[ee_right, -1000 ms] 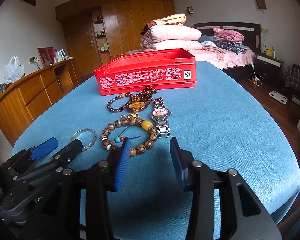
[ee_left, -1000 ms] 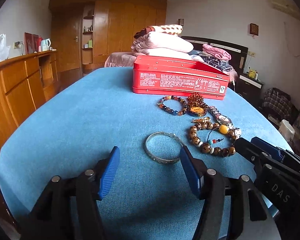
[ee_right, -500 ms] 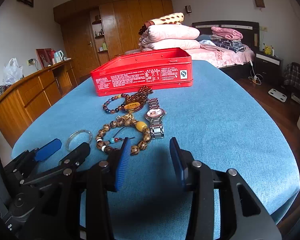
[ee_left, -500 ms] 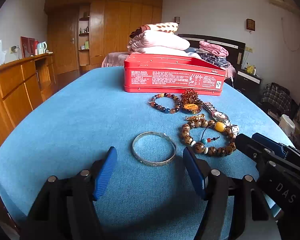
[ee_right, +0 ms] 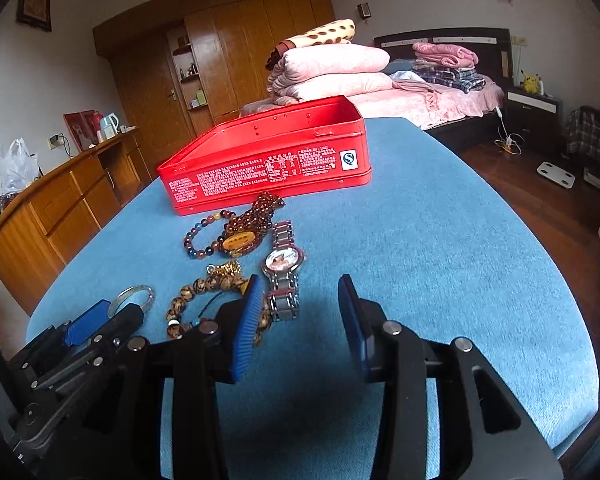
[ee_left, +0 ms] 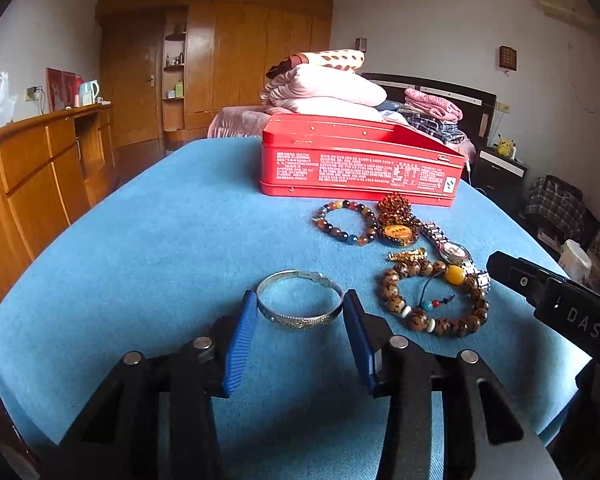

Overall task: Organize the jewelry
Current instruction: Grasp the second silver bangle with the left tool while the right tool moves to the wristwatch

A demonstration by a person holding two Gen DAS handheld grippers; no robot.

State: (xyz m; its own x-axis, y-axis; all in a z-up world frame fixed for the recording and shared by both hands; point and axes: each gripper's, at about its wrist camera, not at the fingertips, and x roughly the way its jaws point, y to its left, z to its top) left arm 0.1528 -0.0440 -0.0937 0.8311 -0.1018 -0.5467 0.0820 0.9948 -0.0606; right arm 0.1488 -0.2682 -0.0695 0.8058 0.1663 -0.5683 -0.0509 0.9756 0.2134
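Left gripper has moved in: jaws apart, straddling the silver bangle on the tabletop, 6 o'clock of the red tin. Grasp looks imminent. Right gripper jaws apart, empty.

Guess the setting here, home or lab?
Home, most likely a bedroom: a bed stacked with folded quilts, a wooden wardrobe along the wall, and a nightstand beside the bed.
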